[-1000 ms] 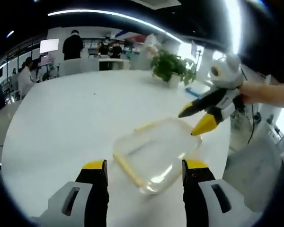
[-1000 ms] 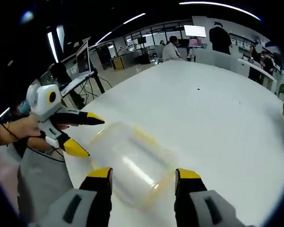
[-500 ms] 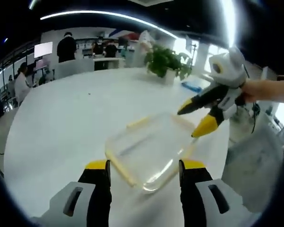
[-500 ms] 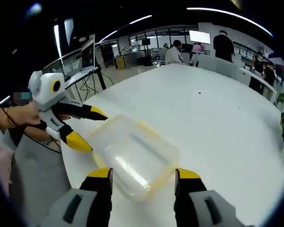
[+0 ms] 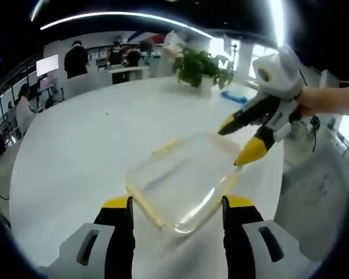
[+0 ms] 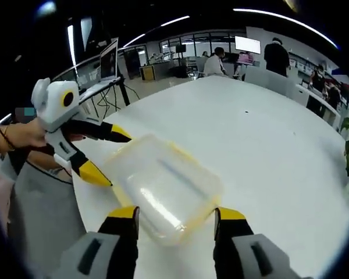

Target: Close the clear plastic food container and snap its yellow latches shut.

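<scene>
Though lidded, clear container (image 5: 180, 180) between parted jaws.

The clear plastic food container (image 5: 183, 180) (image 6: 166, 192) lies flat on the white table (image 5: 75, 151) (image 6: 267, 151), near its edge, with its lid resting on top. It is a shallow rectangle with rounded corners, see-through and slightly milky, catching soft glare from the ceiling lights. Yellow latches (image 5: 144, 204) (image 6: 186, 156) run along its sides as thin pale-yellow strips; whether they are snapped down cannot be told. In the left gripper view the container sits turned at an angle, one corner pointing toward the near side. In the right gripper view it likewise lies skewed, its long side running from near right to far left.
</scene>
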### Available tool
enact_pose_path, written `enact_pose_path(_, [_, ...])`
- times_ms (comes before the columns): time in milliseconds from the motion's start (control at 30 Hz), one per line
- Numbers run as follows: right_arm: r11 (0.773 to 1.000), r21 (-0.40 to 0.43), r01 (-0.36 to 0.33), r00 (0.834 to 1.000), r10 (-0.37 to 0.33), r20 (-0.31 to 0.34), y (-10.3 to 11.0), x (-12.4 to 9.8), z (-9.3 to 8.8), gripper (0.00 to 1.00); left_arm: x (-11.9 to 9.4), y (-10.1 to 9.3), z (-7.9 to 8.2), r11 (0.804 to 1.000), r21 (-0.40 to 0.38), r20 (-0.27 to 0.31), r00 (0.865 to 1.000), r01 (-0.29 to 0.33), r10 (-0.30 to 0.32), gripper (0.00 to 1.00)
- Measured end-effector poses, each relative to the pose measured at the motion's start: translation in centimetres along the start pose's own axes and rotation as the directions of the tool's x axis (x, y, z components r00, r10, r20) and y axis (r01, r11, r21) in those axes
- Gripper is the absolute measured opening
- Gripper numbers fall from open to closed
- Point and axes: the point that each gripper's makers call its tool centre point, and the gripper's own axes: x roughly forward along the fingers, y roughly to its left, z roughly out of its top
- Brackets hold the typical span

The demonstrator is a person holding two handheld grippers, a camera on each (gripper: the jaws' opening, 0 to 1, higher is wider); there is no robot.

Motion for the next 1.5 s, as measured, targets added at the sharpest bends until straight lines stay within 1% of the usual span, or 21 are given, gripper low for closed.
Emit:
enact_pose_path(233, [1.000,-0.008,-0.006,1.000,0.006,-0.011,-0.6,0.5,0.6,0.50,0.3,0.6,0.3,1.000,-0.015,-0.001,1.000,-0.002,0.002,0.59])
enact_pose_path(400, [1.000,-0.011,-0.010,1.000,0.010,0.001,-1.1,0.9,1.2,0.50,0.8,1.5,0.6,1.000,-0.023,-0.001,1.000,-0.002,0.002,0.59])
enact_pose_path(700, [1.000,-0.014,-0.007,1.000,0.007,0.006,-2.9,2.1,2.7,0.50,1.9,3.3,1.8,0.999,-0.034,0.000,1.000,-0.009,0.009,0.59])
enact_pose_path(967, [1.000,-0.017,-0.011,1.000,0.011,0.010,-5.3,3.6,4.6,0.50,3.4,5.6,3.3,0.999,-0.036,0.003,1.000,-0.014,0.014,0.58])
enact_pose_path(1133, [1.000,-0.019,-0.014,1.000,0.015,0.018,-6.9,4.5,5.8,0.49,4.8,7.2,4.4,0.999,-0.038,0.010,1.000,-0.017,0.017,0.58])
enact_pose_path(1300, [0.999,-0.025,-0.020,1.000,0.020,0.009,-8.5,5.4,7.1,0.49,6.0,8.7,5.5,0.999,-0.042,0.021,1.000,-0.022,0.022,0.58])
enact_pose_path(1500, [0.999,-0.025,-0.022,1.000,0.023,0.007,-9.7,5.9,7.8,0.49,6.7,9.6,6.2,0.999,-0.039,0.028,0.999,-0.021,0.023,0.58])
